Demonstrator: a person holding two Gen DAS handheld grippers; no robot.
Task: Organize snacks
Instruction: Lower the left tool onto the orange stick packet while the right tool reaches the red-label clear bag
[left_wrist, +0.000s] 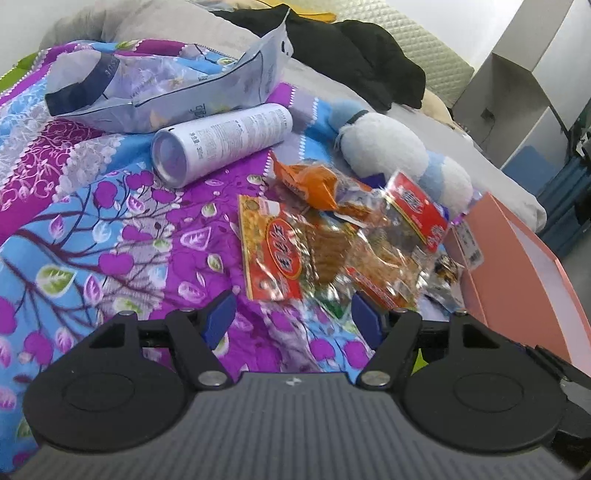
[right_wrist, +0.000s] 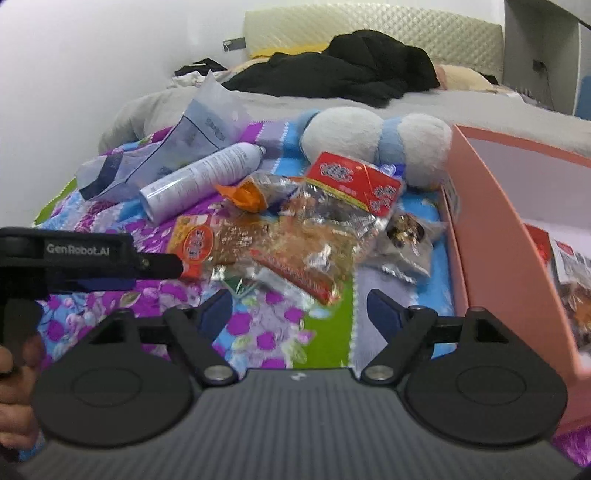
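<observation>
**Snack packets heaped on the bed beside a pink box**

A bed (left_wrist: 424, 122) is seen, spread with a purple and blue floral quilt (left_wrist: 110, 229). Black clothing (right_wrist: 332, 77) is piled near the padded headboard (right_wrist: 406, 33). At the right edge of the quilt a pink box (right_wrist: 491, 229) is set open, and one printed packet (right_wrist: 569, 273) is seen lying inside it. A blue and white plush toy (right_wrist: 373, 140) is laid just behind the snacks, touching the box wall.

A large pale plastic bag (left_wrist: 177, 92) is slumped at the far left, with a white spray can (left_wrist: 221, 144) lying on its side just in front of it.

The snack pile (left_wrist: 351, 236) is gathered between the can and the box: a red and yellow packet (left_wrist: 273, 254) at the left, an orange wrapper (left_wrist: 314, 181) behind, a red-labelled packet (right_wrist: 354, 181) at the right, and a small silvery packet (right_wrist: 406, 236) near the box.

The left gripper (left_wrist: 293, 319) is held open just short of the pile, with nothing between its fingers. The right gripper (right_wrist: 299, 314) is likewise open and empty, over the quilt beside the box. A hand (right_wrist: 14, 387) on the left gripper's handle is glimpsed in the right wrist view.
</observation>
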